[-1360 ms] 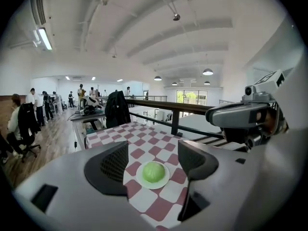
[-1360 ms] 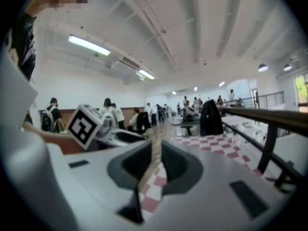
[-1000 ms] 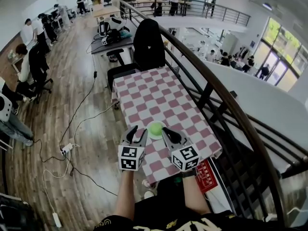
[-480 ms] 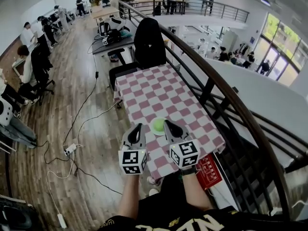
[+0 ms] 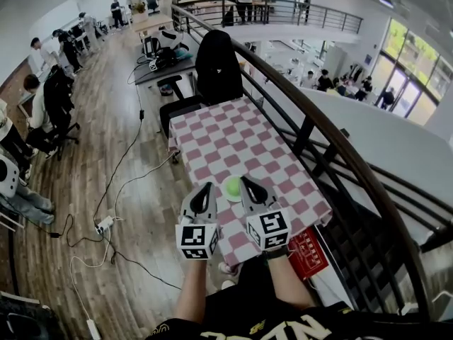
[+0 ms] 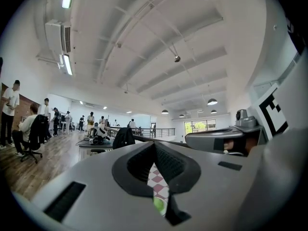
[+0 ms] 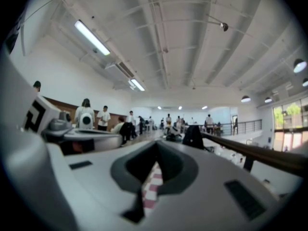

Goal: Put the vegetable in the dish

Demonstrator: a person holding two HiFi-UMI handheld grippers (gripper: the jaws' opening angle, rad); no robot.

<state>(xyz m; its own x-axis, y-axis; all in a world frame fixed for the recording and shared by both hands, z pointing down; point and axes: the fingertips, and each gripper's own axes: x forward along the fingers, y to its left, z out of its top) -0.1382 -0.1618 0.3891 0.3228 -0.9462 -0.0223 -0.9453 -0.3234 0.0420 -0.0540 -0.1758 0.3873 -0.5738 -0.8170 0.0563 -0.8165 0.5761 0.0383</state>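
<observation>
At the near end of the checked tablecloth, a round green item rests on the table surface. Whether it is the vegetable, the dish, or one lying in the other cannot be determined from these views.

Left gripper: jaws fully closed, nothing between them. It is held level above the near table edge, just to the left of the green item and not touching it. Its own view confirms the closed jaws. Only a narrow slit below the pads shows the tablecloth and part of the green item.

Right gripper: jaws fully closed and empty. It is held level just to the right of the green item, clear of it. Its own view shows only the tablecloth through the slit.

The green item lies between the two gripper tips in the head view.

Surroundings: a black chair stands at the far end of the table. A dark railing runs along the table's right side. A red sheet hangs at the near right corner.
</observation>
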